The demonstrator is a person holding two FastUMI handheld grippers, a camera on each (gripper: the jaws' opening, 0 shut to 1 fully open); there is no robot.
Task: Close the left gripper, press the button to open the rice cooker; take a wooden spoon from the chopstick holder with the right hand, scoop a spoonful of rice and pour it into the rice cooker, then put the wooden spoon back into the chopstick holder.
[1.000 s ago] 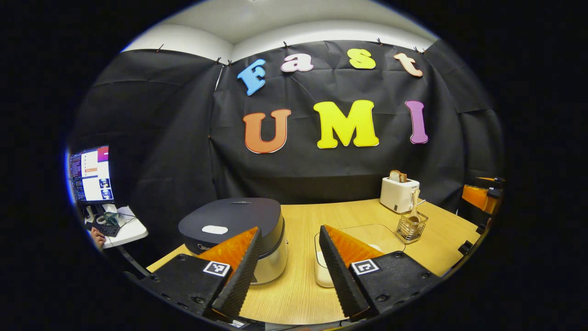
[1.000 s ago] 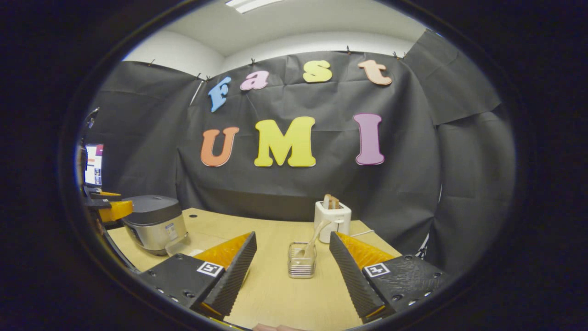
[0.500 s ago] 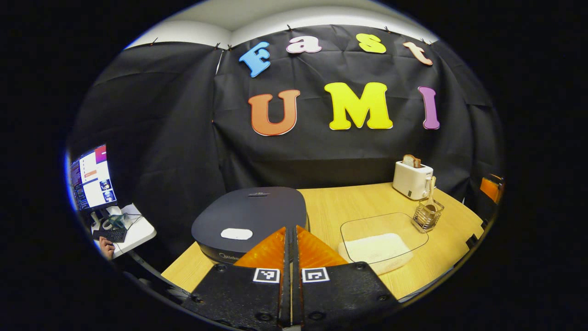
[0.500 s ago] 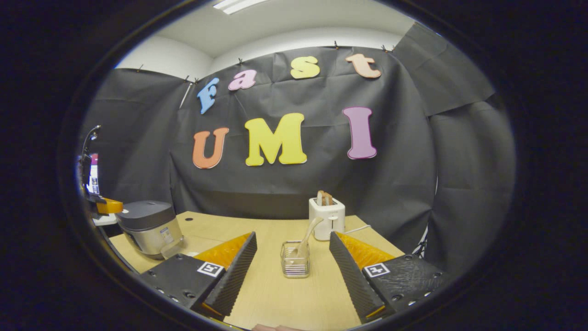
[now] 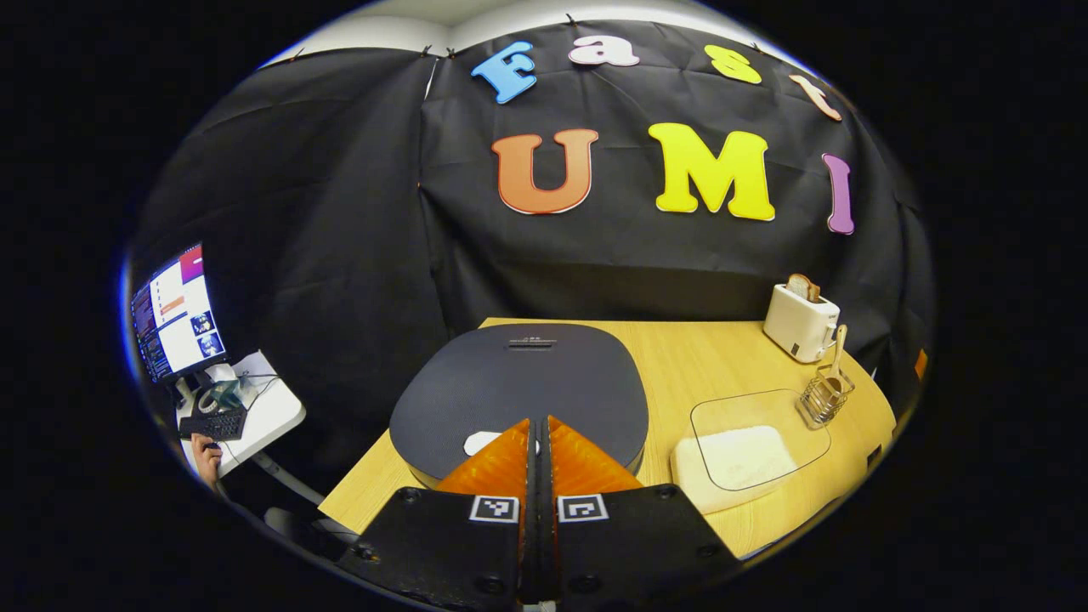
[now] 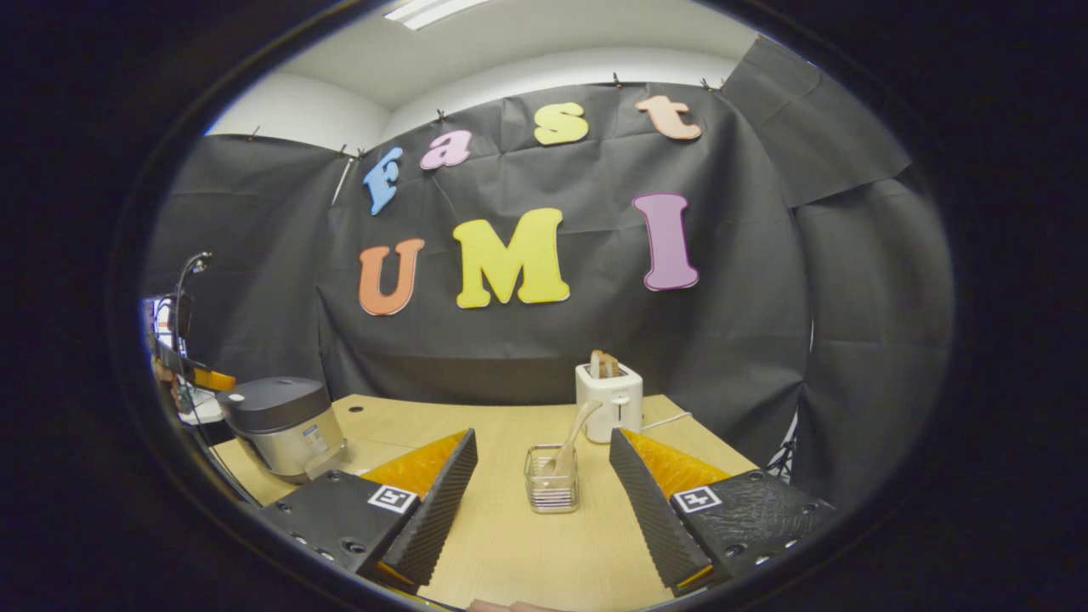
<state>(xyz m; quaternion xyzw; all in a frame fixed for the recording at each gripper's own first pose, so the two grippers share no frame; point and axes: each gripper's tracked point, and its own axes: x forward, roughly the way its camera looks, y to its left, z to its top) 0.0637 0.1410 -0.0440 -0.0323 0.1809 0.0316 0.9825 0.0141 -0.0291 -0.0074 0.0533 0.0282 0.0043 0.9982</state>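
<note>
Jaws of the left gripper (image 5: 538, 425) are clenched together with nothing between them, poised over the front of the rice cooker (image 5: 520, 387), whose dark lid is down. Their tips sit right at the pale button (image 5: 478, 442) near the lid's front edge; whether they actually touch it is hard to judge from this angle. The cooker stands at the counter's (image 5: 680, 357) left end.

Beside the cooker, toward the counter's front right, lies a clear container (image 5: 748, 450) holding white rice (image 5: 739, 455). Farther back, near the right rear corner, a wire chopstick holder (image 5: 821, 398) carries the wooden spoon (image 5: 837, 348), its handle leaning up out of the basket. A white toaster (image 5: 799, 321) with bread in its slot stands just behind the holder.

Jaws of the right gripper (image 6: 544, 463) are released and wide apart, hanging above the counter's front edge with the chopstick holder (image 6: 552, 478) framed between them, well ahead of the tips. The spoon (image 6: 571, 438) leans toward the toaster (image 6: 609, 399) there.

Off the counter's left end, a monitor (image 5: 174, 313) glows above a small side table (image 5: 255, 408), where a person's hand (image 5: 204, 455) rests by a keyboard (image 5: 212, 422).
</note>
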